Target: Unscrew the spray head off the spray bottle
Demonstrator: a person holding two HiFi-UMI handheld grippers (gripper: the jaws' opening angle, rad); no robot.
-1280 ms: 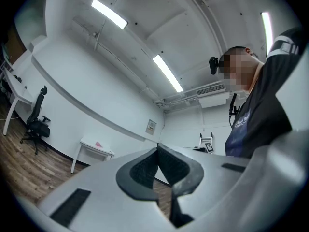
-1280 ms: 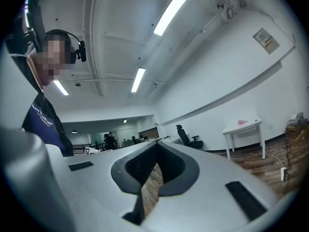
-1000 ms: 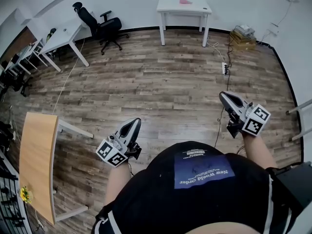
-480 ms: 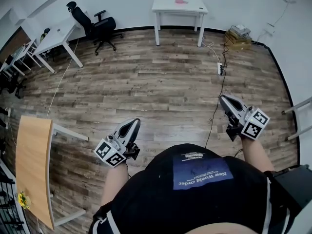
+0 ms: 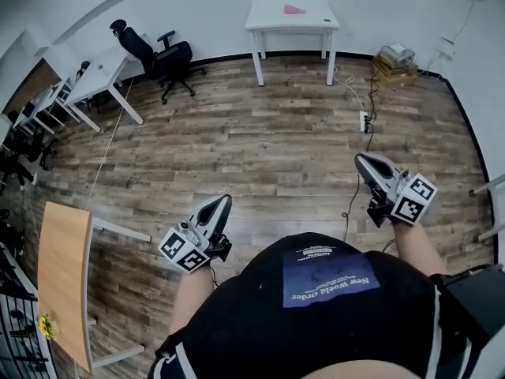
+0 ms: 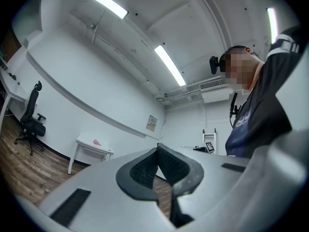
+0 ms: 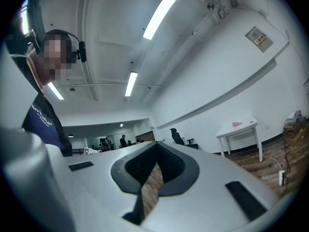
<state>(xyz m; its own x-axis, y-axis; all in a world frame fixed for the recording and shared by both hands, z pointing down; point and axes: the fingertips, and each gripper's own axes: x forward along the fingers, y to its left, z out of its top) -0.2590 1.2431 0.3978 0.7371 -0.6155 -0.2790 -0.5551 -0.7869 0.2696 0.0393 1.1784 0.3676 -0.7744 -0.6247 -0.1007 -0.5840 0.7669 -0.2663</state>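
Note:
No spray bottle shows in any view. My left gripper hangs in front of the person's waist at the lower left of the head view, jaws pressed together and empty; its own view looks up at wall and ceiling. My right gripper is held out at the right, also shut on nothing, and its own view points across the room. Both stand above bare wooden floor.
A white table with a small pink thing stands at the far wall. A black office chair and white desks are at the left. A wooden tabletop lies lower left. A power strip and cable cross the floor.
The head view has shifted slightly, so the room has slid in the frame. Both grippers stay shut and keep nearly the same places by the waist.

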